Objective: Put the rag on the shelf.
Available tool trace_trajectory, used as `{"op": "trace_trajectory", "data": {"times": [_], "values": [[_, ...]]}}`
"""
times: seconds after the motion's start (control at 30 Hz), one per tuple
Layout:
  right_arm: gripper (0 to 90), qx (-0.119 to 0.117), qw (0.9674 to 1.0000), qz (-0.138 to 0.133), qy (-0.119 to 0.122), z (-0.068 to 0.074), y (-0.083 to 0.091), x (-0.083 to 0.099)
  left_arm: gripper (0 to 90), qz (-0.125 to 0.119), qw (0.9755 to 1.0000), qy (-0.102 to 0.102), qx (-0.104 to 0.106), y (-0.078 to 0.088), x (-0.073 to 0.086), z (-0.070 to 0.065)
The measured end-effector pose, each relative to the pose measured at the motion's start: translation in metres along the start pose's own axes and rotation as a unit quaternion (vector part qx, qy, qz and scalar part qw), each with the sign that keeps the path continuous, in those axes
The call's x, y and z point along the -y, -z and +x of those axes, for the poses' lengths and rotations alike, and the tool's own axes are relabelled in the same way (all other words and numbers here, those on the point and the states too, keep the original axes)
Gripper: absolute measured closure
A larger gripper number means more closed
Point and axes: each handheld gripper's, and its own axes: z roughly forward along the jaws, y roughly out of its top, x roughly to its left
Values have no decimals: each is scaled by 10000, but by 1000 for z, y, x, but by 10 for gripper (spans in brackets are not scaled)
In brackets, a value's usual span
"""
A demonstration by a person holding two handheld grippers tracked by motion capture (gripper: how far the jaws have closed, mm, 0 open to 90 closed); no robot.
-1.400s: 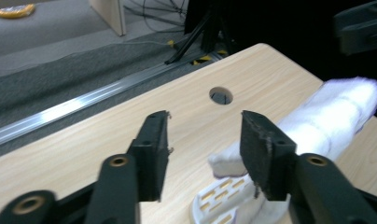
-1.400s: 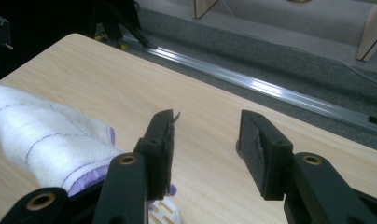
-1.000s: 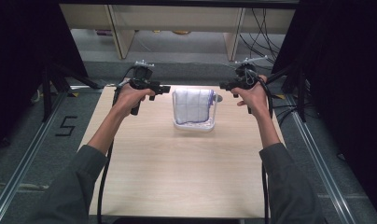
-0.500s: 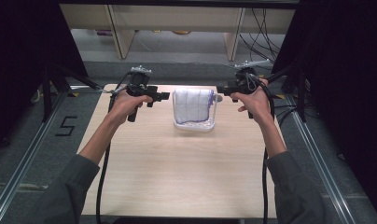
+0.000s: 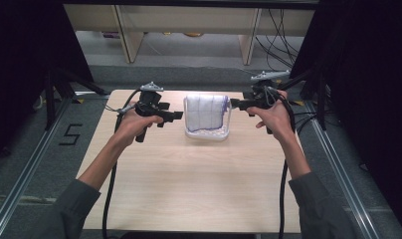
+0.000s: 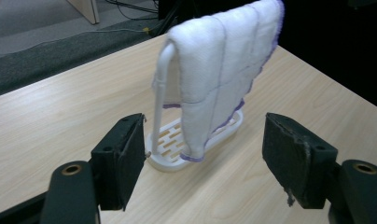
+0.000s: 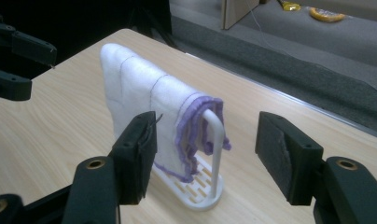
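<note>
Jaws of both grippers stand spread, pinching nothing, and have just been opening. From the high view, a white cloth (image 5: 205, 112) with purple edging hangs over a white rack (image 5: 206, 133) at the table's (image 5: 189, 189) far middle, between the left gripper (image 5: 175, 116) and right gripper (image 5: 233, 104), each just beside it; a second ago both were farther out and pointed down. Left gripper view: the cloth (image 6: 219, 70) drapes the rack's hoop ahead, framed between the jaws, apart from them. Right gripper view: the rack (image 7: 210, 186) sits ahead between the jaws, the cloth's (image 7: 144, 107) edge bunched at the hoop.
</note>
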Motion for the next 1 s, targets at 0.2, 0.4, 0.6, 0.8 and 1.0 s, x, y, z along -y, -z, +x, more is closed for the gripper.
{"op": "trace_trajectory", "data": {"times": [0.2, 0.4, 0.6, 0.8, 1.0], "values": [[385, -108, 9999, -23, -16, 7, 2, 8, 282, -11, 9999, -64, 79, 3, 7, -11], [374, -287, 9995, -98, 10, 14, 5, 18, 271, -74, 9998, -48, 180, 7, 19, -17], [366, -365, 9991, -172, 89, 22, 9, 27, 259, -115, 9995, -8, 288, 9, 33, -21], [364, -473, 9986, -205, 109, 30, 12, 34, 258, -159, 9992, -5, 367, 13, 45, -25], [360, -547, 9982, -166, 171, 37, 14, 42, 254, -177, 9991, 16, 383, 16, 56, -28]]}}
